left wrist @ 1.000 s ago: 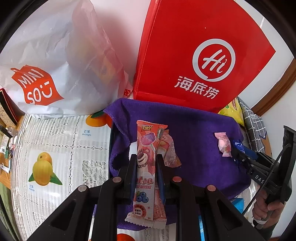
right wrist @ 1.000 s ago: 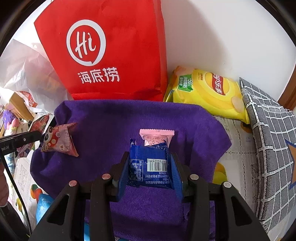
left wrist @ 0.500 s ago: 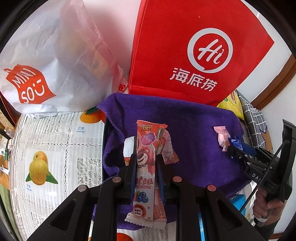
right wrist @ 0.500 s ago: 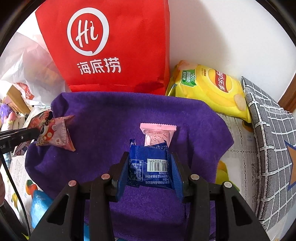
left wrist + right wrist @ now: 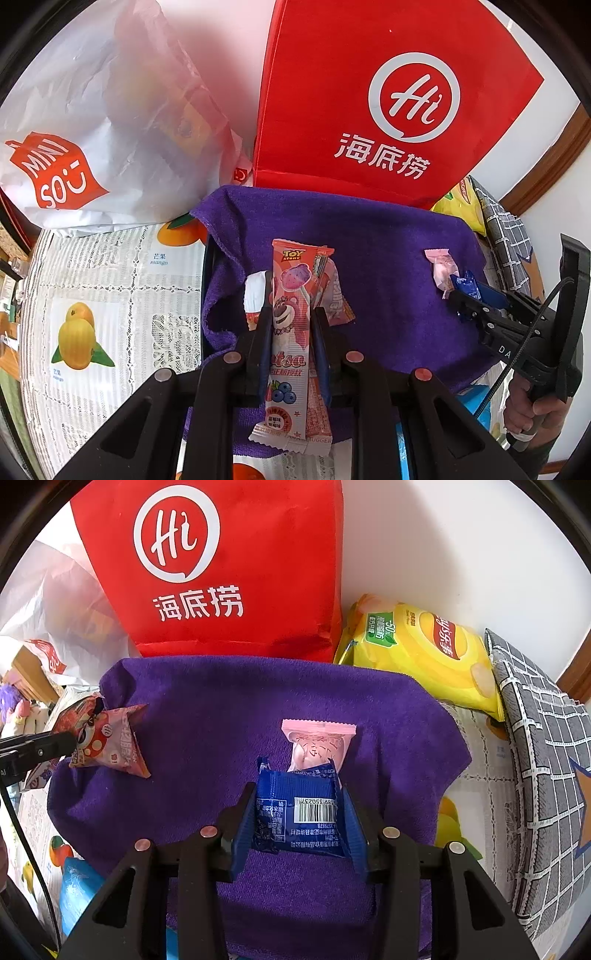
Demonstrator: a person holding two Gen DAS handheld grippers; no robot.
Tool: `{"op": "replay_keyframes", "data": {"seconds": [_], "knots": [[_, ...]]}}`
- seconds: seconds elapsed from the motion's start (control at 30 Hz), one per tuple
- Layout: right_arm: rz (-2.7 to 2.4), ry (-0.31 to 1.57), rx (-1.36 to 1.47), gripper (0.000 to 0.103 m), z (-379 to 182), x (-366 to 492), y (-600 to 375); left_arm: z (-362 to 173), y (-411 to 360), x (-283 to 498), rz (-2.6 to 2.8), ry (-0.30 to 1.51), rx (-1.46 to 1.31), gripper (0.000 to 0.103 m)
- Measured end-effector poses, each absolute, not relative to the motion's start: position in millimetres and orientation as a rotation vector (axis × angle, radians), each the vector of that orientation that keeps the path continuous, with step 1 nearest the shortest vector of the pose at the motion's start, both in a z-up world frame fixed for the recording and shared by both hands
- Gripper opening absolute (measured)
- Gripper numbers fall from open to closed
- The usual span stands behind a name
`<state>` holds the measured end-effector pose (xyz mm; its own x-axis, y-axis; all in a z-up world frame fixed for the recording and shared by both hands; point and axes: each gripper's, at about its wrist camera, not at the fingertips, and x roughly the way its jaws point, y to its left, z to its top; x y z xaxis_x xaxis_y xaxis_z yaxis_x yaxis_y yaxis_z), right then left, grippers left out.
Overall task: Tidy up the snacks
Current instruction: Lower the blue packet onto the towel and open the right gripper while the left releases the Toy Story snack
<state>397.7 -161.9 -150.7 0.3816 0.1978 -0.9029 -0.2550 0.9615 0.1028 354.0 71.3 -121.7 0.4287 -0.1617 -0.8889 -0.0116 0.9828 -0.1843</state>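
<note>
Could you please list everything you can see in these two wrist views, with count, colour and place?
red bag: one, red with a white logo, standing behind the cloth.
white bag: one, white with a red logo, left of the red bag.
purple cloth: one, purple, spread in the middle.
chip bag: one, yellow, right of the red bag.
checked fabric: one, grey and white, far right.
pink packet: one, on the cloth.
fruit-print table cover: one, white, under the cloth.
long pink packets: apparently two, in the left gripper.
blue packet: one, between the right jaws.
left gripper: black, shut.
right gripper: black, jaws opening.
hand: one, on the right gripper's handle.
</note>
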Motion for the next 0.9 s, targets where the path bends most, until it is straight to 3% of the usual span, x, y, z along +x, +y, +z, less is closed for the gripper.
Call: {"op": "replay_keyframes", "data": {"seconds": [0.6, 0.9], "knots": [[0.294, 1.122, -0.065, 0.051, -143.7, 396.5, -163.0, -123.3, 70.3, 354.1, -0.100, 1.132, -0.159, 0.021], [0.340, 1.078, -0.018, 0.063, -124.1, 391.7, -164.3, -122.3, 67.3, 354.0, -0.119, 1.133, -0.143, 0.027]]}}
